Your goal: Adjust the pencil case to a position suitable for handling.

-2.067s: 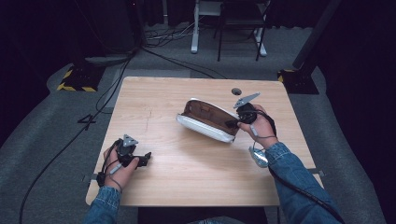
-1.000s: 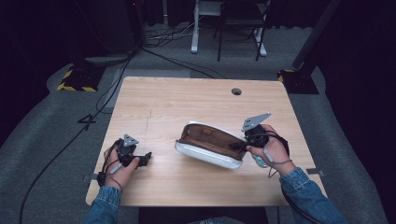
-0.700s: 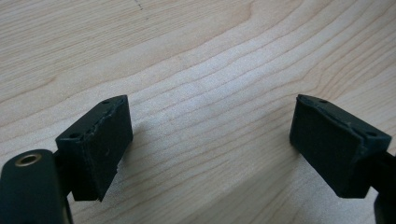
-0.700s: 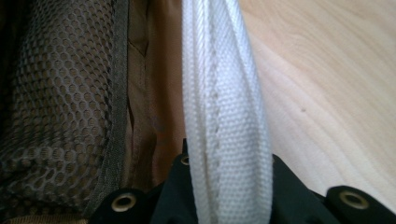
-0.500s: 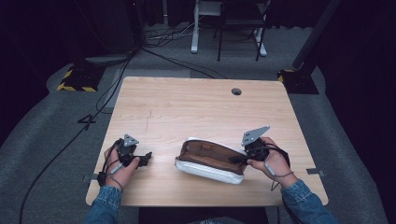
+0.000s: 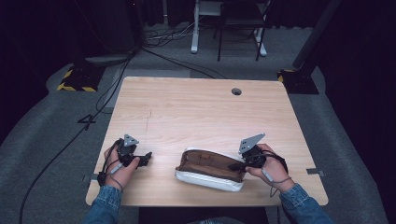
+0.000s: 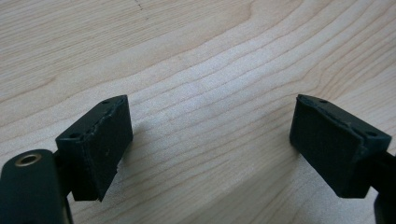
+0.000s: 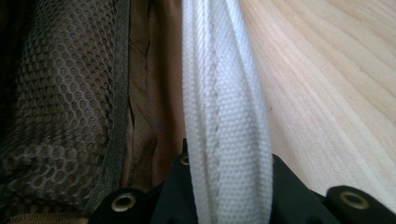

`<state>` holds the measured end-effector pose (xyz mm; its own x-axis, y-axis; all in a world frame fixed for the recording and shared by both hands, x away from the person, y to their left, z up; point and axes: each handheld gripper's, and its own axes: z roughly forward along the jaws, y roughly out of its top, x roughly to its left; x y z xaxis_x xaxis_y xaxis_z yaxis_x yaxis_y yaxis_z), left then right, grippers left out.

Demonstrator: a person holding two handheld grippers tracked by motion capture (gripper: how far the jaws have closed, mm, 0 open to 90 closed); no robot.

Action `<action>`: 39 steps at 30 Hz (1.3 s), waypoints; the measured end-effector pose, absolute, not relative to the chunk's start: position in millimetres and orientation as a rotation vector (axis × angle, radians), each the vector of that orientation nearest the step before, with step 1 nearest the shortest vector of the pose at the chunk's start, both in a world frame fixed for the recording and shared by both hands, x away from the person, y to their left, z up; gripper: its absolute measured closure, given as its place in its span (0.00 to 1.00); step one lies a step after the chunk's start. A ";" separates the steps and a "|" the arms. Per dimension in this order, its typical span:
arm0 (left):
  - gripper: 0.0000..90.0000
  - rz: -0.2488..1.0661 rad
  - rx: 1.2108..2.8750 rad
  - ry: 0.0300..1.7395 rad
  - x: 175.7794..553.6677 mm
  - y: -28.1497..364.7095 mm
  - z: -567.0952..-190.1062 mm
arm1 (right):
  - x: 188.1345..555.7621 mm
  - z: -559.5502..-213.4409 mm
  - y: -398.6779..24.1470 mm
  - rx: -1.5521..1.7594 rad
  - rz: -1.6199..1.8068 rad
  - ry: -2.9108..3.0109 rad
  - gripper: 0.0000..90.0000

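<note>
A white pouch (image 6: 208, 178) with a brown lining lies unzipped near the table's front edge. My right gripper (image 6: 239, 165) is shut on its right end. In the right gripper view the pouch's white woven edge (image 8: 227, 121) runs up from between the jaws, with brown mesh lining (image 8: 56, 107) to its left. My left gripper (image 6: 144, 158) rests low over the table at the front left, well apart from the pouch. In the left gripper view its fingers (image 7: 95, 147) stand wide apart with only bare wood between them.
The light wooden table (image 6: 196, 112) has a round cable hole (image 6: 236, 91) near its far edge. Cables, a yellow-black striped base (image 6: 74, 79) and desk legs stand on the grey floor beyond the table.
My right gripper has carried the pouch from the middle right of the table down toward the front edge and lowered it onto the wood. The left gripper has stayed put.
</note>
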<state>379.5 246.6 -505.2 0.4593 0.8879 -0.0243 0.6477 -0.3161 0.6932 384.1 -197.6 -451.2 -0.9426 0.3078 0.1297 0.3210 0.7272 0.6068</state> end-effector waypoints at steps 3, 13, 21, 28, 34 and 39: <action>0.15 0.480 2.068 1.277 379.6 245.8 -505.3 | 383.5 -454.4 -198.8 -0.525 -1.030 -2.892 0.97; 0.15 0.477 2.076 1.269 380.4 244.6 -505.0 | 382.7 -460.0 -201.7 -0.480 -1.044 -2.859 0.91; 0.15 0.480 2.077 1.268 380.7 244.0 -505.0 | 382.5 -464.8 -199.2 -0.476 -1.062 -2.867 0.69; 0.15 0.480 2.077 1.264 381.1 243.5 -505.1 | 382.6 -457.6 -199.7 -0.500 -1.120 -2.894 0.57; 0.15 0.477 2.078 1.263 381.3 243.4 -505.0 | 380.6 -447.8 -202.0 -0.531 -1.187 -2.883 0.55; 0.15 0.476 2.080 1.265 381.4 242.9 -504.9 | 375.8 -431.0 -204.7 -0.564 -1.283 -2.883 0.50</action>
<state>381.4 242.9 -504.9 0.4690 0.8828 -0.0251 0.6473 -0.3242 0.6898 375.8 -204.7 -431.0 -0.9360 0.3421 0.0831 0.2906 0.6178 0.7306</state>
